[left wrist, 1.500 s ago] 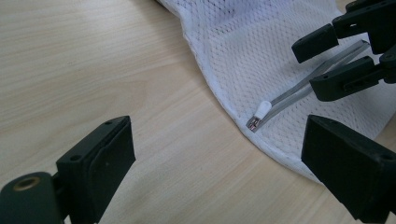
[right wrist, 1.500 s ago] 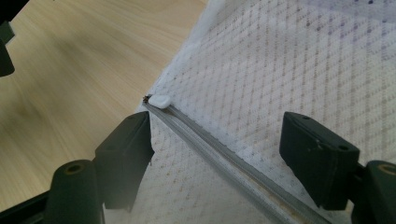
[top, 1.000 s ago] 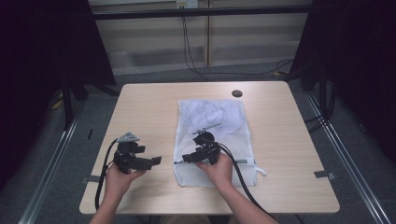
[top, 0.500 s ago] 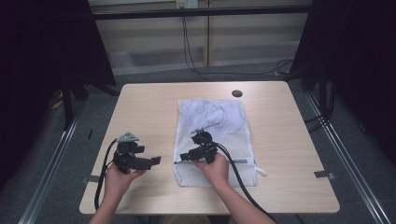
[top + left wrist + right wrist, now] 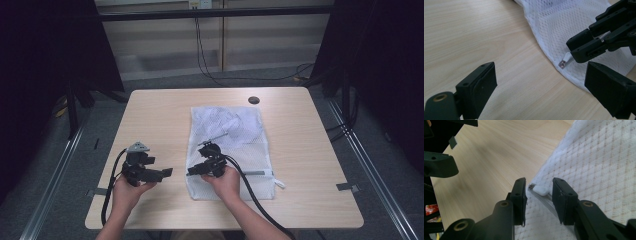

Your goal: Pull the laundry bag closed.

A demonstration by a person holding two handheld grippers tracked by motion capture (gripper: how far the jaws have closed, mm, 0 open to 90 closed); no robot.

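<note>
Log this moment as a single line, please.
right gripper: jaws just closing around zipper pull, pads not yet pressing | left gripper: open over table, beside mesh bag

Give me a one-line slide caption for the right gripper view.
Right gripper closing its fingers around the white zipper pull at the mesh laundry bag's edge.

white mesh laundry bag (image 5: 235,145) | flat on table | zipper pull (image 5: 541,190) at left edge
</note>
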